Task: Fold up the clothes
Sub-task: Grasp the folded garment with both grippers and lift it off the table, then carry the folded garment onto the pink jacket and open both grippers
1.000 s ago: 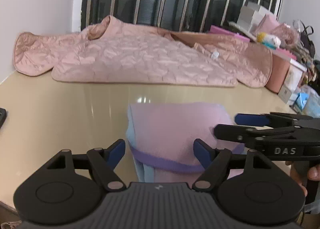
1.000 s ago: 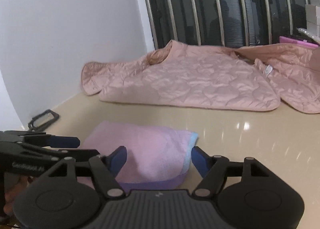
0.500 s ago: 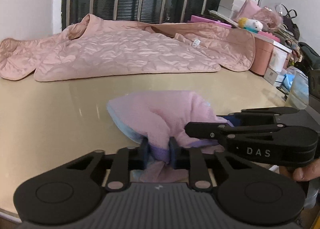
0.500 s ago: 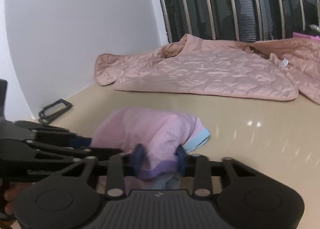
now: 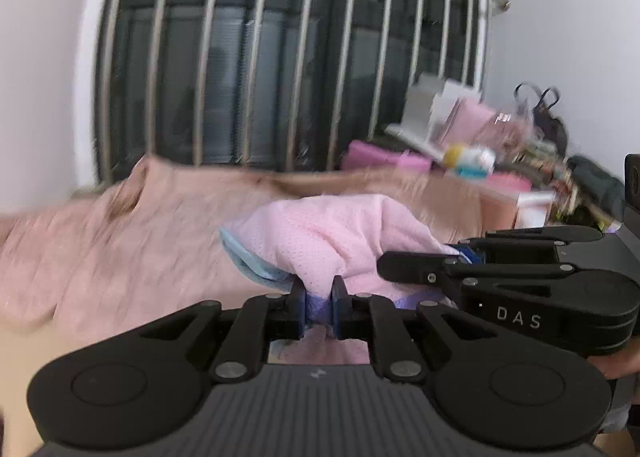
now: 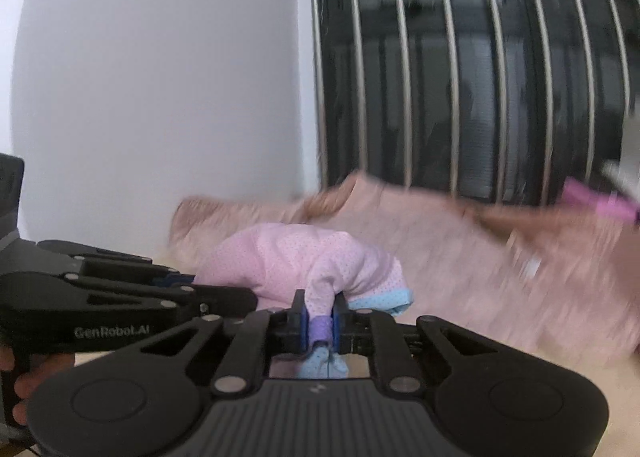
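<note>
A small folded pink garment with a purple band and light blue trim is lifted off the table, bunched between both grippers. My left gripper is shut on its purple edge. My right gripper is shut on the same purple band, with blue trim hanging below the fingers; the pink garment bulges ahead of it. In the left wrist view the right gripper comes in from the right, pinching the cloth. In the right wrist view the left gripper's body lies at the left, its fingertips behind the cloth.
A quilted peach jacket lies spread across the far side of the beige table, blurred by motion. A barred dark window is behind it. Boxes and bags crowd the right. A hand holds the left gripper.
Both grippers, open a second ago, closed on the garment's purple edge and have lifted it off the table. The views now tilt upward and blur with motion.
</note>
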The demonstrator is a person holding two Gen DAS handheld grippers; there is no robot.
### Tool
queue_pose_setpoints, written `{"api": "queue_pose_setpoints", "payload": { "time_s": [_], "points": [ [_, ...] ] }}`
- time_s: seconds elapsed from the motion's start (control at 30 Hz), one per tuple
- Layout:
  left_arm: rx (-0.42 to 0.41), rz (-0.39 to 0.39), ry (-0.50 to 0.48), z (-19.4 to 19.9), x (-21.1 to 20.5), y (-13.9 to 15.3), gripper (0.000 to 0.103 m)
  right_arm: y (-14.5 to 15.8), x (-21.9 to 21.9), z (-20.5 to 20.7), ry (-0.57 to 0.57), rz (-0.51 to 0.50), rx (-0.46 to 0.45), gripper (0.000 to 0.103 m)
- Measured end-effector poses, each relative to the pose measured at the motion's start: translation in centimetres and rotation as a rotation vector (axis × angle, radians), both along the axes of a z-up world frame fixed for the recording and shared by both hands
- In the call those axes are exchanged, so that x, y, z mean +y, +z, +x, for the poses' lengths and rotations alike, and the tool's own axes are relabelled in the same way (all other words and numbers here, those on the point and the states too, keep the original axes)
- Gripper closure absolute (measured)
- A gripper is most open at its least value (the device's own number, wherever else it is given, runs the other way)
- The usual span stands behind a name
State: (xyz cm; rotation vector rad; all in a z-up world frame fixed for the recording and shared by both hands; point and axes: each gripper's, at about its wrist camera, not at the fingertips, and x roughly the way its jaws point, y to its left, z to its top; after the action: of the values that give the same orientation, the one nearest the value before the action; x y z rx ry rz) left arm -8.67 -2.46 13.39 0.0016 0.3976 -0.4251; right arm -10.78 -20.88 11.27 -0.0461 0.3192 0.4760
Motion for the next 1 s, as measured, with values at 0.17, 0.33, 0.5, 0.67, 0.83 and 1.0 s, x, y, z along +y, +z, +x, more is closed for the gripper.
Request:
{"api": "queue_pose_setpoints", "payload": {
  "time_s": [0.17,0.33,0.5,0.67,0.83,1.0],
  "points": [
    [-0.032,-0.007,-0.021,7.3,-2.5,3.8,0.092,4.8,-1.1,6.0,-0.087,-0.024,-0.050,0.092],
    [-0.004,0.013,0.000,16.4,-5.5,4.0,0.092,6.8,-2.1,14.7,-0.177,-0.026,0.001,0.092],
    [0.054,0.032,0.029,25.1,-7.8,1.8,0.092,4.5,-3.5,25.8,-0.239,-0.024,0.108,0.092],
    [0.158,0.037,0.041,30.1,-8.3,-3.7,0.092,-0.6,-5.8,35.4,-0.248,0.002,0.236,0.092],
    [0.261,0.042,0.054,35.1,-8.9,-9.2,0.092,-6.4,-6.3,40.4,-0.248,-0.031,0.350,0.092],
    [0.331,0.048,0.081,38.0,-8.5,-12.9,0.061,-10.6,-6.8,40.9,-0.266,-0.037,0.414,0.067]
  ]
}}
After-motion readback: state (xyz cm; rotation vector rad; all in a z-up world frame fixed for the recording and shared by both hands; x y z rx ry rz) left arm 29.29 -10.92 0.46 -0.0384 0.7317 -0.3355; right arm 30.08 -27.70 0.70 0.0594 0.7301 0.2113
